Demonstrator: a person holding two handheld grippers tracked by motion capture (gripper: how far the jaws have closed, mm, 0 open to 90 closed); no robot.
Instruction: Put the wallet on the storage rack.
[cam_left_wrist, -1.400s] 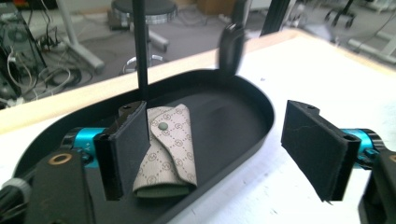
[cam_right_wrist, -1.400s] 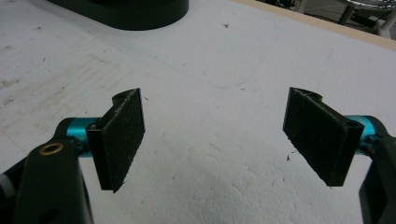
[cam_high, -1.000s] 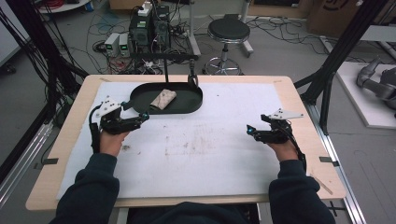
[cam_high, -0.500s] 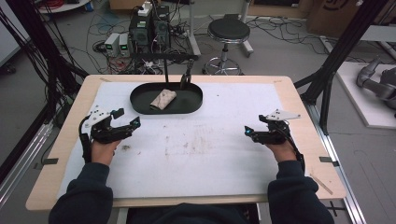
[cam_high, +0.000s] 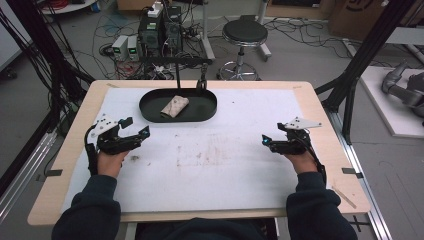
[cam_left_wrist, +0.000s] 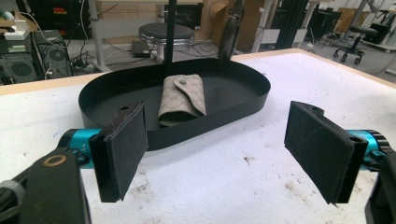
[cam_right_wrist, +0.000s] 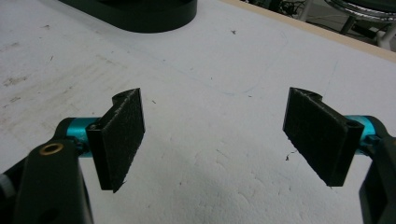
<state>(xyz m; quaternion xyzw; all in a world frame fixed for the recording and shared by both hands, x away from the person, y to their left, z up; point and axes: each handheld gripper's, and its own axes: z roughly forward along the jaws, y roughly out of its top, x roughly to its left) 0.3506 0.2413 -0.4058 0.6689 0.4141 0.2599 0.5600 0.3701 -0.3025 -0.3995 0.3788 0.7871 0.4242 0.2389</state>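
Observation:
A black oval tray (cam_high: 205, 100) stands at the back of the table, left of centre. In it lies a beige patterned pouch (cam_high: 174, 106) with a snap flap. My left gripper (cam_high: 136, 126) hovers over the white mat just in front and left of the tray, pointing toward it. In the left gripper view the tray (cam_left_wrist: 210, 127) and pouch (cam_left_wrist: 183, 99) lie beyond my left gripper (cam_left_wrist: 217, 149), which is open; its jaws have just been closing a little, with nothing between them. My right gripper (cam_high: 271, 133) rests open at the right side, and my right gripper (cam_right_wrist: 215, 135) has bare mat between its pads.
A stained white mat (cam_high: 215, 160) covers the wooden table (cam_high: 310, 100). A thin black post (cam_high: 177, 75) and a dark clamp (cam_high: 202, 82) stand right behind the tray. On the floor beyond the table are a stool (cam_high: 244, 35) and computer boxes.
My left gripper has drawn back slightly from the tray's edge, toward the left and the person. The right gripper and the pouch have stayed put.

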